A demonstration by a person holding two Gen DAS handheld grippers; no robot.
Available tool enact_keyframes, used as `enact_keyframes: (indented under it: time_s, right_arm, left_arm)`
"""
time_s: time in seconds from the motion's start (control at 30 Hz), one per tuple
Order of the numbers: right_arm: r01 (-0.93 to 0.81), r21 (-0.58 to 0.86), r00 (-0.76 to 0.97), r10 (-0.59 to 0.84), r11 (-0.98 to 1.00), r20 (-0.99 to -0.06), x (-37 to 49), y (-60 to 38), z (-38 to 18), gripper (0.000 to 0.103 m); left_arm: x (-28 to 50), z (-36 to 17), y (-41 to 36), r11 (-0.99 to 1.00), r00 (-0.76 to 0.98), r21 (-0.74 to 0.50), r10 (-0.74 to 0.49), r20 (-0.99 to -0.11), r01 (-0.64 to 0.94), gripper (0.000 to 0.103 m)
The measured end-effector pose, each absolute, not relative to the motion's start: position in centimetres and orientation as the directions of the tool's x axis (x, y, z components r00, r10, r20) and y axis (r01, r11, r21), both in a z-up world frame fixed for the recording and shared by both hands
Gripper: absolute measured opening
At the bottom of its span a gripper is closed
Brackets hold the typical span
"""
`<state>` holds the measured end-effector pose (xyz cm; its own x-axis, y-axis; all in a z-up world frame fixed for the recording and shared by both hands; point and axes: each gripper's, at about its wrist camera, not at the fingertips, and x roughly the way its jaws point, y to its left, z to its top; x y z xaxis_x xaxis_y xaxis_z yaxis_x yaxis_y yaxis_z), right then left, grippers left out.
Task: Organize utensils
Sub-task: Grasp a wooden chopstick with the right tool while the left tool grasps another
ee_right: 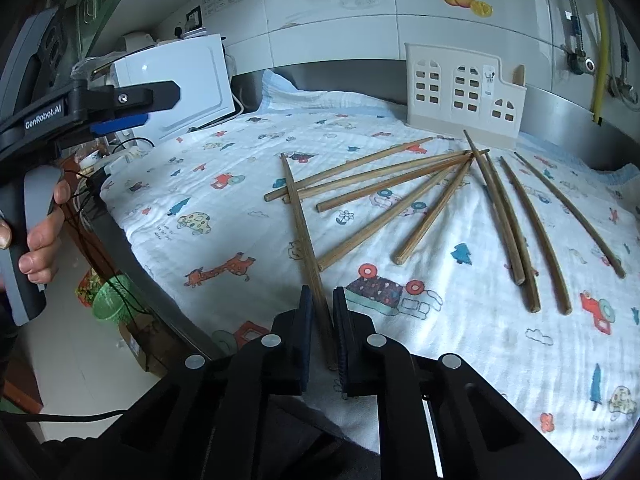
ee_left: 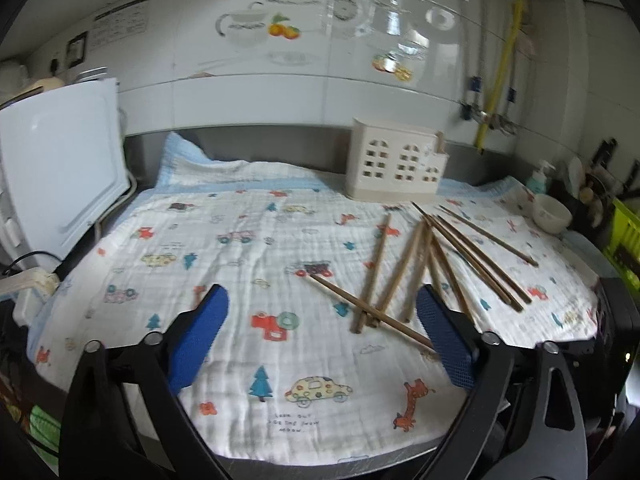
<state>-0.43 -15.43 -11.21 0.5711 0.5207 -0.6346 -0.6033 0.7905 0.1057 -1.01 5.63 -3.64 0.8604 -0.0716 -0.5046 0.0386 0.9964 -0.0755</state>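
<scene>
Several wooden chopsticks (ee_left: 436,256) lie scattered on a printed cloth (ee_left: 224,264), right of centre. A cream utensil holder (ee_left: 394,168) shaped like a house stands behind them by the wall; it is also in the right wrist view (ee_right: 464,92). My left gripper (ee_left: 322,292) hovers open over the cloth's near part, and one chopstick's end runs behind its right pad. In the right wrist view my right gripper (ee_right: 322,312) is shut on the near end of one chopstick (ee_right: 300,216), which lies across several others. The left gripper (ee_right: 156,106) shows there at upper left, held by a hand (ee_right: 40,240).
A white appliance (ee_left: 60,168) stands at the cloth's left edge with cables beside it. At the far right are a white bowl (ee_left: 552,212), a soap bottle (ee_left: 538,180) and a green crate (ee_left: 624,236). The counter's front edge (ee_right: 132,264) drops to the floor.
</scene>
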Motion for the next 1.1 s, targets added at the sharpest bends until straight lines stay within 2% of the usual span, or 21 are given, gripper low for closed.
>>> enact_keyframes:
  time_s: [0.07,0.17,0.33,0.53,0.7,0.73,0.87,0.97,1.03,1.1]
  right_arm:
    - [-0.61,0.092,0.578,0.521,0.787,-0.628,-0.6,-15.3,-11.1,0.009]
    - [-0.609,0.101,0.58,0.528,0.787,-0.62,-0.6,-15.5,-10.7,0.007]
    - [-0.589,0.138,0.605,0.547,0.796,-0.578,-0.7,-16.8,-8.7,0.007]
    - [-0.557,0.174,0.653,0.558,0.812,-0.512,-0.7,-18.9,-5.4,0.006]
    - [-0.536,0.16,0.697,0.542,0.829,-0.47,-0.9,-20.1,-3.1,0.006]
    - [-0.532,0.161,0.703,0.54,0.831,-0.463,-0.8,-20.3,-2.7,0.006]
    - [-0.519,0.169,0.724,0.536,0.838,-0.435,-0.6,-21.2,-1.5,0.007]
    - [-0.515,0.177,0.731,0.538,0.838,-0.42,-0.5,-21.6,-0.9,0.007]
    - [-0.513,0.18,0.735,0.538,0.839,-0.412,-0.3,-21.8,-0.5,0.007]
    - [-0.513,0.187,0.737,0.541,0.838,-0.406,-0.2,-22.0,-0.1,0.007]
  left_arm:
    - [-0.7,-4.2,5.2,0.996,0.854,-0.059,-0.083,-0.513,0.061,0.081]
    - [0.1,-5.1,4.5,0.995,0.84,-0.052,-0.097,-0.534,0.082,0.076]
    - [1.9,-6.4,3.8,0.993,0.819,-0.044,-0.113,-0.563,0.107,0.074]
    - [4.7,-8.2,3.8,0.987,0.774,-0.094,-0.16,-0.613,0.129,0.07]
    - [6.4,-9.1,3.2,0.985,0.75,-0.072,-0.166,-0.64,0.157,0.051]
    - [6.7,-9.4,2.9,0.984,0.744,-0.057,-0.164,-0.648,0.168,0.044]
    - [7.3,-9.9,2.1,0.979,0.722,-0.025,-0.168,-0.672,0.204,0.026]
    - [7.7,-10.3,2.0,0.976,0.711,-0.029,-0.177,-0.68,0.215,0.023]
    - [8.0,-10.4,2.0,0.976,0.707,-0.033,-0.18,-0.684,0.217,0.016]
    - [8.1,-10.5,2.0,0.973,0.704,-0.038,-0.19,-0.685,0.226,0.016]
